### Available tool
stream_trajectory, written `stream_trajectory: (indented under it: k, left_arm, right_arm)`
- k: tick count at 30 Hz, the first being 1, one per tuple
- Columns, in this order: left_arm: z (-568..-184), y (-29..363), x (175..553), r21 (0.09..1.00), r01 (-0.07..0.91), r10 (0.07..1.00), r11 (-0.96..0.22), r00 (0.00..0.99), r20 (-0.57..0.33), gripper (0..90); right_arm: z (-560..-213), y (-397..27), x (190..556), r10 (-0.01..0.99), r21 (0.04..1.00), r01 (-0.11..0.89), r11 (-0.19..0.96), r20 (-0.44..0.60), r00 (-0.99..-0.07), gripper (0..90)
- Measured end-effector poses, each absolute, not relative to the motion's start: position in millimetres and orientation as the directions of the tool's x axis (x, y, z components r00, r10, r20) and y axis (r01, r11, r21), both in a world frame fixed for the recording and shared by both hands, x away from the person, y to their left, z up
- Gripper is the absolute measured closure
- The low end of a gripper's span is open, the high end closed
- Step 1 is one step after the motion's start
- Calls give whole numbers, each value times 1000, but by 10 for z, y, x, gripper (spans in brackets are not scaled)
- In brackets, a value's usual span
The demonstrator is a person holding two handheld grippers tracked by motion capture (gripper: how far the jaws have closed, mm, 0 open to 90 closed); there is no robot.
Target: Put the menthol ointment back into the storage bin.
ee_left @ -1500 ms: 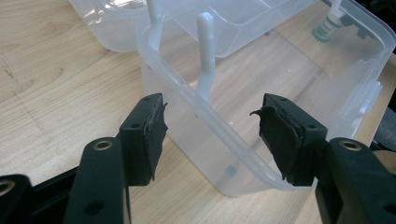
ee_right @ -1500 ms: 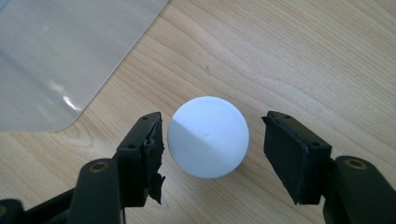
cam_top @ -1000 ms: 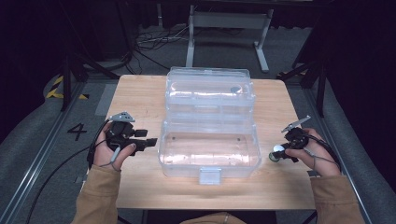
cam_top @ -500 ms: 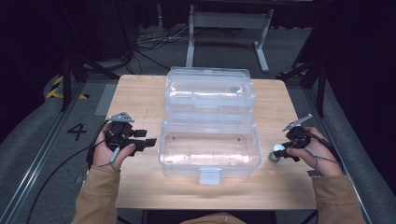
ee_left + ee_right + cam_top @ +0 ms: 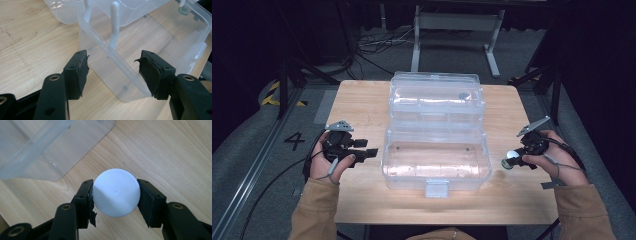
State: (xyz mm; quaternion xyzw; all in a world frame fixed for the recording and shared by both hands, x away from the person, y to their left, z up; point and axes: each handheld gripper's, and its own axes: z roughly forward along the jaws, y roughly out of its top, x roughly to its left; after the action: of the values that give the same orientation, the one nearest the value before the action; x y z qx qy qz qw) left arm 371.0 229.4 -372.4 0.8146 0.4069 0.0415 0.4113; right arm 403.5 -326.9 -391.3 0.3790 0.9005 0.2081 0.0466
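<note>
The right gripper (image 5: 115,195) is clamping the white ball (image 5: 115,192) at frame centre, the clear box (image 5: 37,147) lying upper left; the left gripper (image 5: 112,72) is gaping.

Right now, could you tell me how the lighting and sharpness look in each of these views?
High view: soft, dark around the table, pale glare on the clear box. Left gripper view: sharp and evenly lit, box walls hazy, open left gripper crisp. Right gripper view: sharp; the white ball in the right gripper is shaded at its lower left.
</note>
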Motion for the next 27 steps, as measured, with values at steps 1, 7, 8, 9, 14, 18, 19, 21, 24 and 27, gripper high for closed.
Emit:
stream_trajectory:
  k: [1, 7, 8, 9, 14, 18, 19, 21, 24, 27]
  left_arm:
    - [-3723, 2298, 3709, 703, 630, 698, -330, 664, -267, 406]
    - [-3721, 2304, 3704, 703, 632, 698, -327, 663, -271, 405]
    - [-3721, 2304, 3704, 703, 632, 698, -327, 663, -271, 405]
    - [-3720, 2305, 3702, 704, 631, 698, -326, 663, -271, 406]
    - [-3723, 2313, 3702, 703, 632, 698, -326, 662, -273, 405]
    - [-3726, 2322, 3703, 704, 632, 702, -323, 659, -270, 406]
    - [-3726, 2322, 3703, 704, 632, 702, -323, 659, -270, 406]
    - [-3727, 2322, 3697, 702, 636, 702, -321, 657, -275, 406]
    - [-3731, 2328, 3695, 701, 635, 702, -324, 658, -272, 406]
    - [-3732, 2333, 3690, 702, 634, 702, -325, 659, -270, 405]
  right_arm:
    - [-3891, -3258, 4035, 697, 410, 659, 630, 75, -713, 505]
    - [-3728, -3170, 4023, 657, 412, 620, 667, 67, -751, 504]
    - [-3704, -3161, 4023, 651, 414, 613, 673, 63, -757, 505]
    - [-3680, -3151, 4021, 645, 412, 607, 679, 58, -762, 505]
    - [-3589, -3119, 4017, 624, 407, 583, 703, 39, -780, 505]
    - [-3530, -3083, 4006, 589, 403, 549, 732, 29, -807, 505]
    - [-3520, -3076, 4005, 583, 404, 543, 736, 30, -812, 505]
    - [-3505, -3064, 4002, 575, 408, 536, 739, 32, -818, 505]
    - [-3462, -3034, 3998, 559, 406, 523, 749, 35, -828, 505]
    - [-3432, -3017, 3999, 550, 402, 512, 759, 24, -835, 505]
